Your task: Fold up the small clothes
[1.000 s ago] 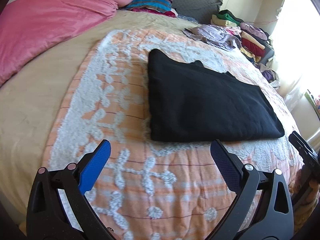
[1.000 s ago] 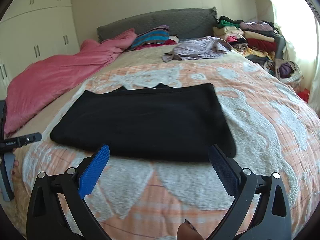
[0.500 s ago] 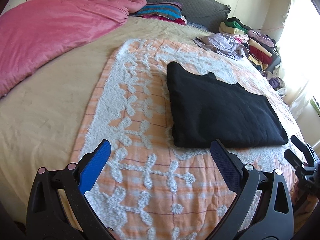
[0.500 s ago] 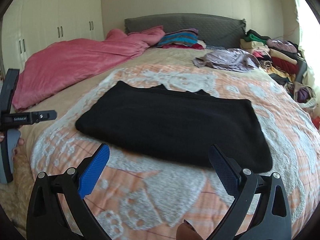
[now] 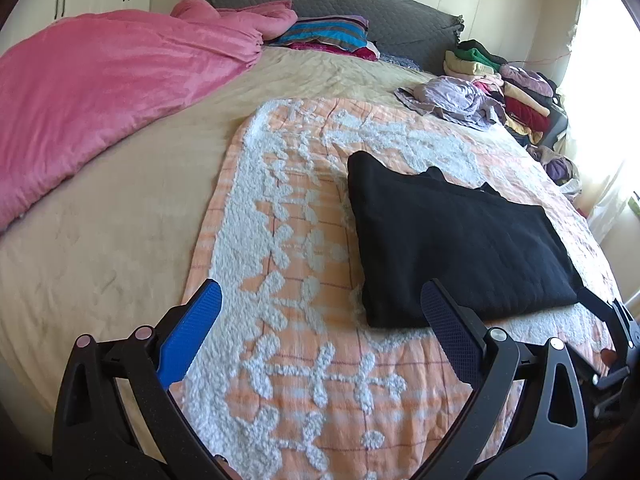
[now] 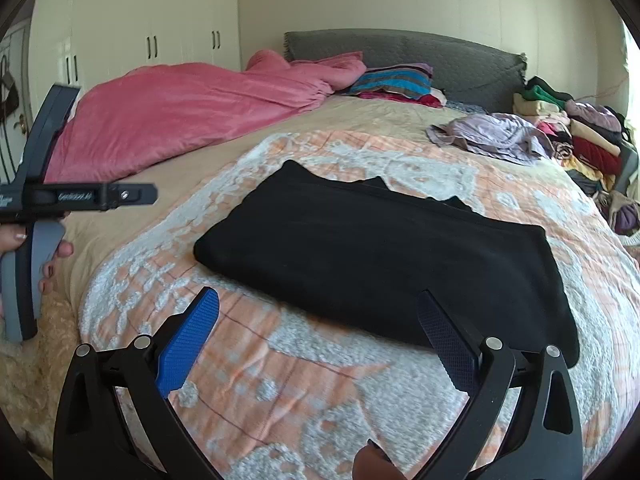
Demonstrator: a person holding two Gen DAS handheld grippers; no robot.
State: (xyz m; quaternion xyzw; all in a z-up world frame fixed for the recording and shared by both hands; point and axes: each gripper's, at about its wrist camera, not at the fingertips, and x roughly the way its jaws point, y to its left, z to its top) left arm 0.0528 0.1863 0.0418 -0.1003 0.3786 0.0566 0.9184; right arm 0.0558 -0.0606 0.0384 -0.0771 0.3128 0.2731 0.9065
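Left wrist view: the left tongs [image 5: 320,312] hang with their blue pads wide apart and nothing between them, above the orange and white blanket [image 5: 296,380] that covers the near part of the bed [image 5: 120,216]. The black garment [image 5: 460,244] lies folded flat on that blanket, ahead and to the right of the tongs; its near corner sits just behind the right pad in this view, though the pictures do not show any touch. At the right edge the dark frame of the right tongs [image 5: 616,336] shows beside the garment's far corner.

The right wrist view shows the right tongs [image 6: 318,326] spread apart too, empty, low over the blanket [image 6: 280,380] at the garment's [image 6: 380,256] long near edge. The garment is a tidy rectangle with a notched edge on its far side. At the left a hand [image 6: 44,256] grips the grey handle of the left tool.

Beyond lie a pink duvet [image 6: 192,112] heaped along the left of the bed, striped pillows [image 6: 396,82] against the grey headboard [image 6: 440,56], a crumpled lilac cloth [image 6: 492,136] and a stack of folded clothes [image 6: 576,136] at the right. White wardrobes [image 6: 152,36] stand behind.
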